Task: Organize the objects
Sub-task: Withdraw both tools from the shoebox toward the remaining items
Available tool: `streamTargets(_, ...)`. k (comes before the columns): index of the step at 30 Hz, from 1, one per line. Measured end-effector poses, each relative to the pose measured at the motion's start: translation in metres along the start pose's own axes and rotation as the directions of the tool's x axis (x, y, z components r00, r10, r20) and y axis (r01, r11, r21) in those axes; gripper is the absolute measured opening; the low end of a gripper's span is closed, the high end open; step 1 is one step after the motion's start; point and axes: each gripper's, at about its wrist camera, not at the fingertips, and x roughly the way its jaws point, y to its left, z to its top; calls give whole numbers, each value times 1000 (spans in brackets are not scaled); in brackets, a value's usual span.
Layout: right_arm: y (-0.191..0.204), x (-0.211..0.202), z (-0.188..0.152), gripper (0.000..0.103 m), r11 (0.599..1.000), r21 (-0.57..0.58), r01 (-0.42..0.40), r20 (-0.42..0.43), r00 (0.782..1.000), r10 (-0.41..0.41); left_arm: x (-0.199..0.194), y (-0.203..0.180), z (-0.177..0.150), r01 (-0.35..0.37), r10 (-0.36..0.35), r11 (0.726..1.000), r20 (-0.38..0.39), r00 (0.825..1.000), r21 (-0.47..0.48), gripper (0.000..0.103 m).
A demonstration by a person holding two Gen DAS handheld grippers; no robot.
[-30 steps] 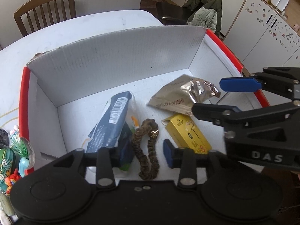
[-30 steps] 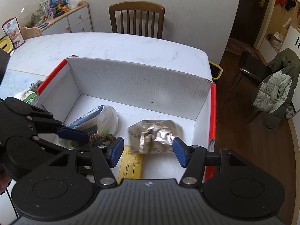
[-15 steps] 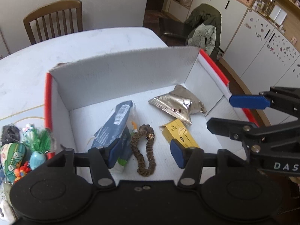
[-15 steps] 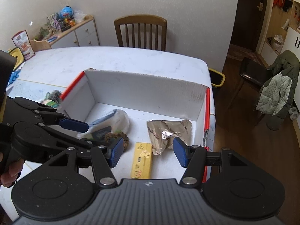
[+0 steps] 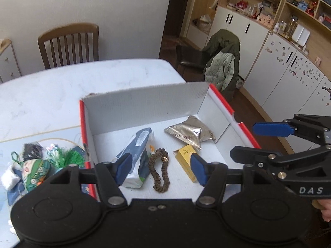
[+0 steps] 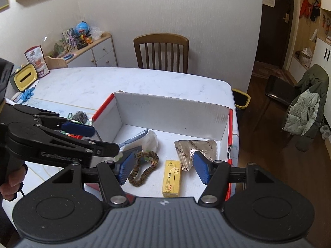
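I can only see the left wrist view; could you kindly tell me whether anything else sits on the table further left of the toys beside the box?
Observer: Yes, a yellow container with a slot in its top stands at the left edge of the table.
Operator: Thank you. Is anything on the floor beyond the far right corner?
Observer: A yellow-rimmed bin stands there, close to that corner.

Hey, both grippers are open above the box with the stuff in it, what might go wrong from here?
1. The left gripper and right gripper hover close together, so they might collide.
2. The scrunchie lies against the tissue pack; a grab may snag both.
3. The trinkets outside the box may get forgotten.
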Motion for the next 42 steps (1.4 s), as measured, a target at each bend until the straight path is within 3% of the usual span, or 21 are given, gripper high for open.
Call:
streamTargets(9,10,-20,-11,69,1000,24,11,28,1000,-12,-39,7,-9,-1,1,1000,66,998,-9,72)
streamTargets(21,44,-33,-16,82,999,47,4,62,998,-6,-73,32,-24,-23,28,999,115,993,-38,93)
streamTargets(26,62,-33,-17,87,997,80,10,79,997,-17,-83,55,-31,-36,44,998,131,990,-61,100)
streamTargets(30,82,-30,-16,98,996,93,1,96,995,-10,-87,79,-36,-50,59,996,124,991,-78,101)
streamTargets(36,111,-27,-12,99,982,185,-31,149,989,3,-94,119,-45,-69,80,993,116,990,-97,102)
streamTargets(42,144,-15,-10,99,968,251,-13,141,990,-23,-98,156,-56,-103,112,991,118,987,-84,103)
